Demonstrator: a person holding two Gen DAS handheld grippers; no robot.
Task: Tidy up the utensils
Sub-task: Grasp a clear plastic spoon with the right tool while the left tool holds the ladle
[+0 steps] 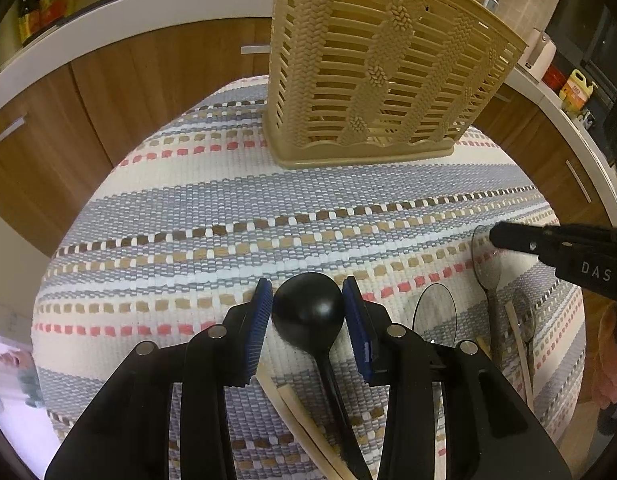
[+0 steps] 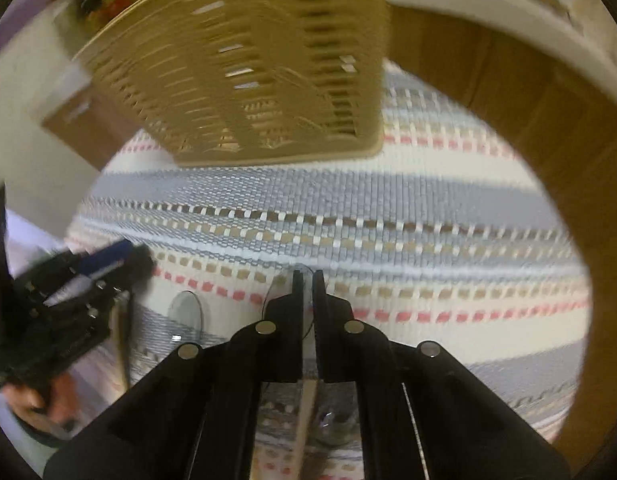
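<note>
A tan slatted utensil basket (image 1: 380,64) stands upright at the far side of the striped cloth (image 1: 228,208); it also shows blurred in the right wrist view (image 2: 260,80). My left gripper (image 1: 307,304) is open, its blue pads on either side of the bowl of a black ladle (image 1: 308,308) lying on the cloth. My right gripper (image 2: 307,280) is nearly closed on a clear plastic spoon (image 2: 307,320), low over the cloth. In the left wrist view, the right gripper (image 1: 496,236) is over that clear spoon (image 1: 486,268).
Another clear spoon (image 1: 434,316), a smaller clear spoon (image 1: 526,320) and wooden chopsticks (image 1: 300,416) lie on the cloth near the grippers. Wooden kitchen cabinets (image 1: 140,80) with a white countertop surround the table. Bottles (image 1: 574,90) stand on the counter at right.
</note>
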